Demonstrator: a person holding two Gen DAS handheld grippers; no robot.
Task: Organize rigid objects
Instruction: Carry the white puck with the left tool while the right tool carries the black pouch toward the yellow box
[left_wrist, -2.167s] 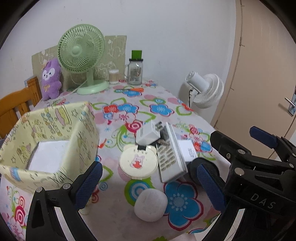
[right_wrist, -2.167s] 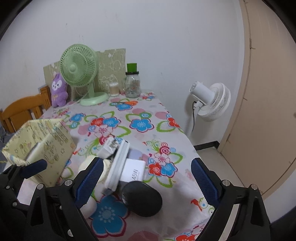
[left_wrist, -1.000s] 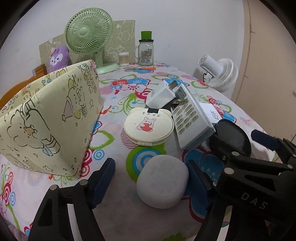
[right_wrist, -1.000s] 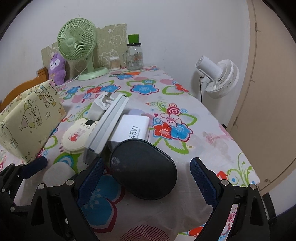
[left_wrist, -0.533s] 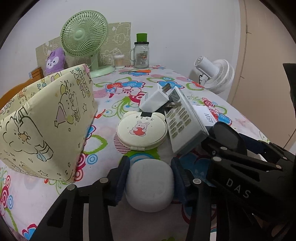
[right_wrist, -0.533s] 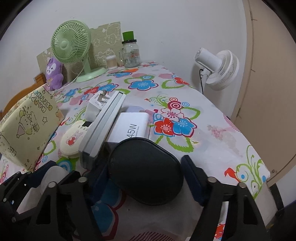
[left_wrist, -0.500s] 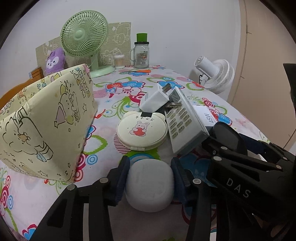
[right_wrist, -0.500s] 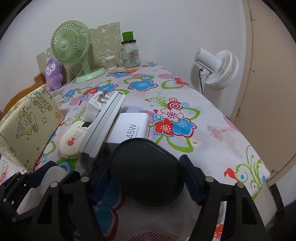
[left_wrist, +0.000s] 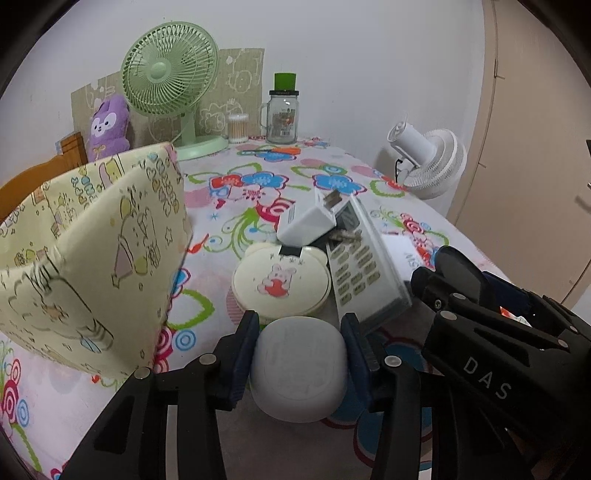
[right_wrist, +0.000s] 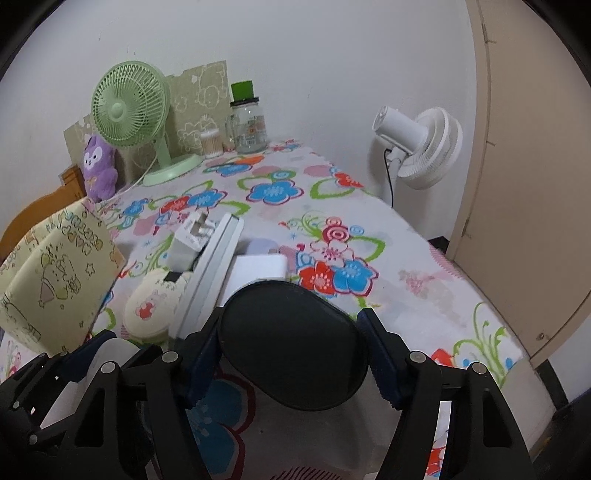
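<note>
- The left gripper (left_wrist: 299, 350) is clamped on a white rounded case (left_wrist: 298, 373), its blue pads pressed to both sides of the case at the near edge of the flowered tablecloth (left_wrist: 236, 218).
- The right gripper (right_wrist: 291, 354) grips a black oval case (right_wrist: 291, 343) in the same way, one pad against each side.
- Just beyond the white case lies a cream round compact (left_wrist: 280, 282) with a rabbit picture.
- A white remote control (left_wrist: 364, 266) lies tilted beside the compact, resting on a flat white charger box (right_wrist: 258, 273).
- A white plug adapter (left_wrist: 308, 223) leans on the far end of the compact and the remote.
- To the left stands a yellow patterned fabric bin (left_wrist: 92, 254), open at the top.
- At the far end of the table are a green desk fan (left_wrist: 170, 77), a purple plush toy (left_wrist: 109, 127) and a glass jar with a green lid (left_wrist: 282, 114).
- A white fan (right_wrist: 421, 144) stands off the table by the wall.
</note>
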